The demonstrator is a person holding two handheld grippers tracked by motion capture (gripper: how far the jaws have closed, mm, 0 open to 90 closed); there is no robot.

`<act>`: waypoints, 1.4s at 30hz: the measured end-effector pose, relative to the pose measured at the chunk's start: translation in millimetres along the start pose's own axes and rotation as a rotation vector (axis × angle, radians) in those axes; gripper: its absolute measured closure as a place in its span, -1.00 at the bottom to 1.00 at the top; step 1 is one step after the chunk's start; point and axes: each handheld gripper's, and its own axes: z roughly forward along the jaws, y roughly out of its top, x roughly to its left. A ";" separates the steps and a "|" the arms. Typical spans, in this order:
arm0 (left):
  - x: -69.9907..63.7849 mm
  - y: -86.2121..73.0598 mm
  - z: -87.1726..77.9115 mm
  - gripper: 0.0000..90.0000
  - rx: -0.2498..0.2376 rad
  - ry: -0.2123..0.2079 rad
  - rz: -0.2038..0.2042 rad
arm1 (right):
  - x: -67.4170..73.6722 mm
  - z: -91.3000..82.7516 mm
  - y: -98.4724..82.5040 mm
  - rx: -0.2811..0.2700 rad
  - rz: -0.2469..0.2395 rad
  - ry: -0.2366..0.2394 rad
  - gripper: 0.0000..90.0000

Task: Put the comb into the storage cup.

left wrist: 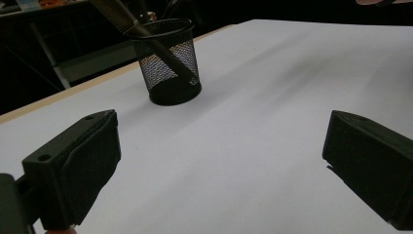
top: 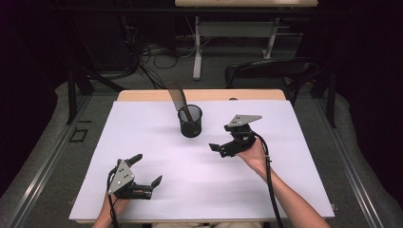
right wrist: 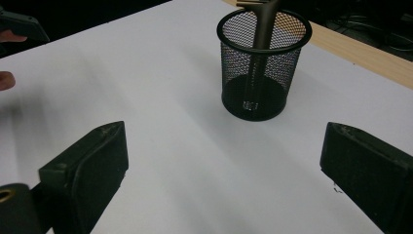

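Observation:
A black mesh cup stands upright on the white board, a little behind its middle. A dark flat tool leans in the cup, its wide end sticking up to the back left. My left gripper is open near the front left of the board, nothing between its fingers. My right gripper is open just right of the cup and holds nothing. In the left gripper view the cup and the tool sit ahead to the left. In the right gripper view the cup stands straight ahead with the tool in it.
The board lies on a wooden table whose edge shows at the back. Beyond the table are a black chair, a desk frame and cables on the floor. Part of the other hand shows in the right gripper view.

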 end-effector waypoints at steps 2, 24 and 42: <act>0.1 0.0 -0.1 -0.99 0.000 0.001 0.000 | 1.4 -3.4 -2.0 0.003 -0.004 -0.002 -0.93; 0.1 0.0 0.1 -0.99 0.000 0.001 -0.001 | 11.4 -30.9 -22.8 0.015 -0.010 -0.012 -0.92; 0.2 -0.2 0.6 -0.99 0.002 0.002 -0.003 | 14.9 -53.8 -47.2 0.013 -0.003 -0.051 -0.93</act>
